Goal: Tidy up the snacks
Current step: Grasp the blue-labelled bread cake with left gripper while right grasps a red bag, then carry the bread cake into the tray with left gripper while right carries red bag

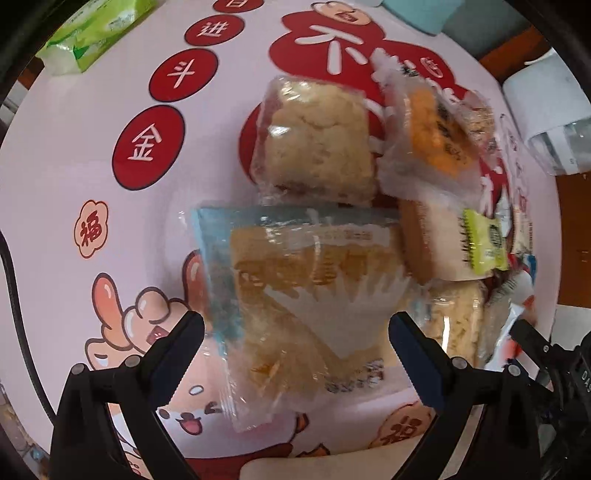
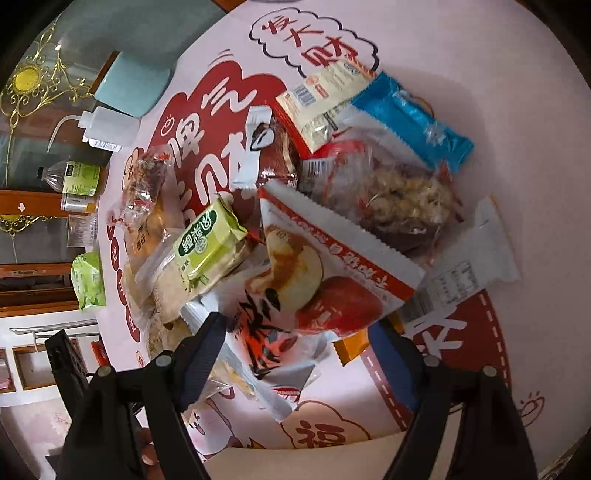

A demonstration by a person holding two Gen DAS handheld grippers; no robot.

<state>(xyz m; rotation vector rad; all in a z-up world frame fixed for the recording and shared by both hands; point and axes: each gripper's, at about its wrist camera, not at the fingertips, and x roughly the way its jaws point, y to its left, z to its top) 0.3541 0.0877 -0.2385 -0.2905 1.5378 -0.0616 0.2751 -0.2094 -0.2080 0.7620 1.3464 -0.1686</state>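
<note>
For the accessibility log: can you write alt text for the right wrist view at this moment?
The open right gripper points down at a pile of wrapped snacks, its fingers either side of a white and red packet picturing apples. Around it lie a green packet, a blue wrapper and a white bar wrapper on a pink printed tablecloth.

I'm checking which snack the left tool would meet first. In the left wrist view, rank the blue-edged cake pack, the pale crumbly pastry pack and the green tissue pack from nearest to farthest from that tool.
1. Blue-edged cake pack: lying between the open fingers of the left tool.
2. Pale crumbly pastry pack: just beyond it, mid-table.
3. Green tissue pack: far upper-left table edge.
</note>
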